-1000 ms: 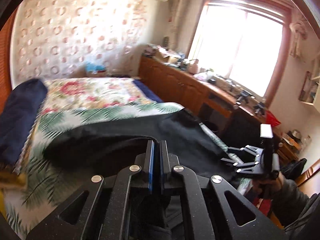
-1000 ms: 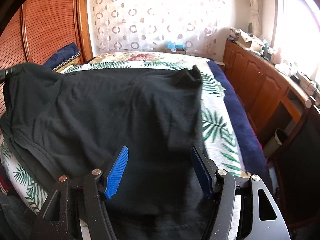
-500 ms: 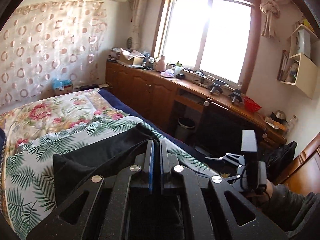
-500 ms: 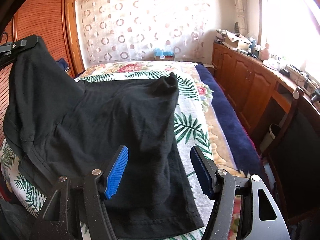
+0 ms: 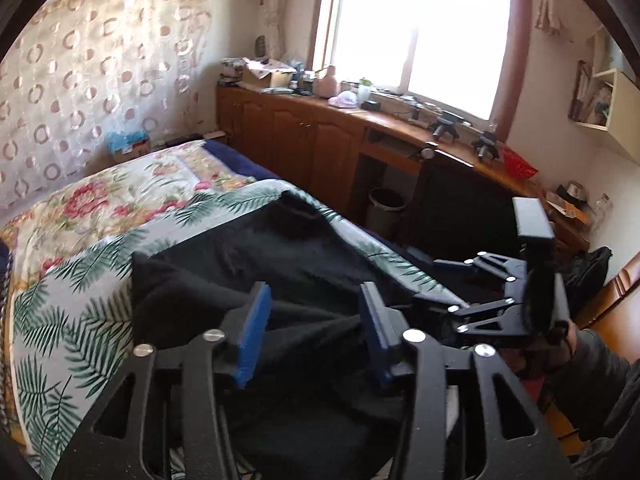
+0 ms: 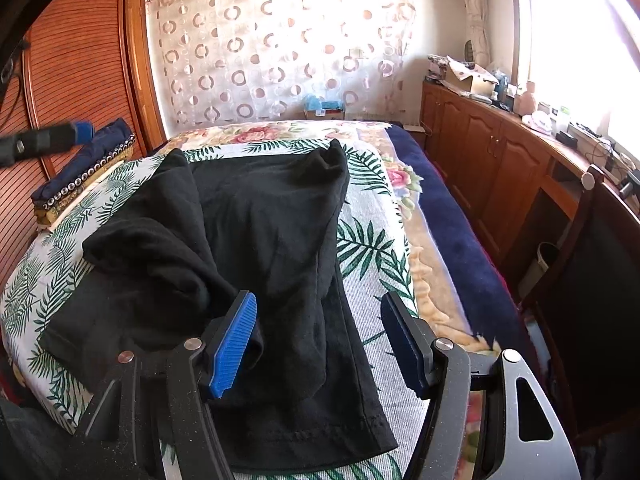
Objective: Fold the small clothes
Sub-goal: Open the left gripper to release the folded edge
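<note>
Your left gripper (image 5: 312,328) is spread wide, holding nothing, the one black cotton garment (image 6: 256,240) bunched just below and between its blue pads. Your right gripper (image 6: 316,340) is also spread and empty, over the garment's near hem. Garment lies half-folded on the palm-leaf bedspread (image 6: 372,248). Two grippers, one garment.

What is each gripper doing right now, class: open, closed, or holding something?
Left gripper: open, holding nothing, above the black garment.
Right gripper: open, holding nothing.
</note>
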`<move>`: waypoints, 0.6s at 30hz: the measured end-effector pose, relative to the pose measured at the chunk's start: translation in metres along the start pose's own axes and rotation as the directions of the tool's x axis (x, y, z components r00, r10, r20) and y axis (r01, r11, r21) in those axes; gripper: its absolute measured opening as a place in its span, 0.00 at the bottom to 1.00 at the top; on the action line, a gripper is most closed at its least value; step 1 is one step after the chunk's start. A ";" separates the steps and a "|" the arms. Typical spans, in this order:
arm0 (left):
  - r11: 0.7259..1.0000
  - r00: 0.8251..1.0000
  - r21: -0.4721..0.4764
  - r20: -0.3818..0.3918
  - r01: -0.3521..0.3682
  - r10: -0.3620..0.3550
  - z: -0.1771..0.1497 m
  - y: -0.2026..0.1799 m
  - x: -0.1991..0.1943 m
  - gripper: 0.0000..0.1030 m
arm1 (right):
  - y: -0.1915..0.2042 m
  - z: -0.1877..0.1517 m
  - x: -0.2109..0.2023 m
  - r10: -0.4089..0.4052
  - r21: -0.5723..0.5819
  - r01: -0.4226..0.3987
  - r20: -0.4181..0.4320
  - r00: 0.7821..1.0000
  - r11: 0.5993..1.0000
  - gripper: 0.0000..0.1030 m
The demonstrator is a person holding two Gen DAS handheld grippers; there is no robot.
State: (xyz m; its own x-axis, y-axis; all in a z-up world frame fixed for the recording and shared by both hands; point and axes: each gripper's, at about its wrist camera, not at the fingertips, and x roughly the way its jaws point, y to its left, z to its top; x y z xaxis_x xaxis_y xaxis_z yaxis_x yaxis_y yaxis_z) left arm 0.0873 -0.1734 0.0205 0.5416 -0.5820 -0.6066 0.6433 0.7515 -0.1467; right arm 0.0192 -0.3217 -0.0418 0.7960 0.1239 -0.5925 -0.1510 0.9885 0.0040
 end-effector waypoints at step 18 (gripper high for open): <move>0.963 0.982 -0.193 -0.015 -0.188 0.189 -0.074 0.089 -0.030 0.74 | 0.040 0.018 0.015 0.128 -0.087 -0.128 -0.014 0.992 0.988 0.65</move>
State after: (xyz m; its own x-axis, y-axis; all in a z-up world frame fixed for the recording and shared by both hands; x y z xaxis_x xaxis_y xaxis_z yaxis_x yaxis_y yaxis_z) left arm 0.0881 -0.0663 -0.0321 0.6455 -0.4249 -0.6346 0.4132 0.8932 -0.1777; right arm 0.0361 -0.2786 -0.0361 0.7619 0.2479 -0.5984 -0.3024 0.9531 0.0098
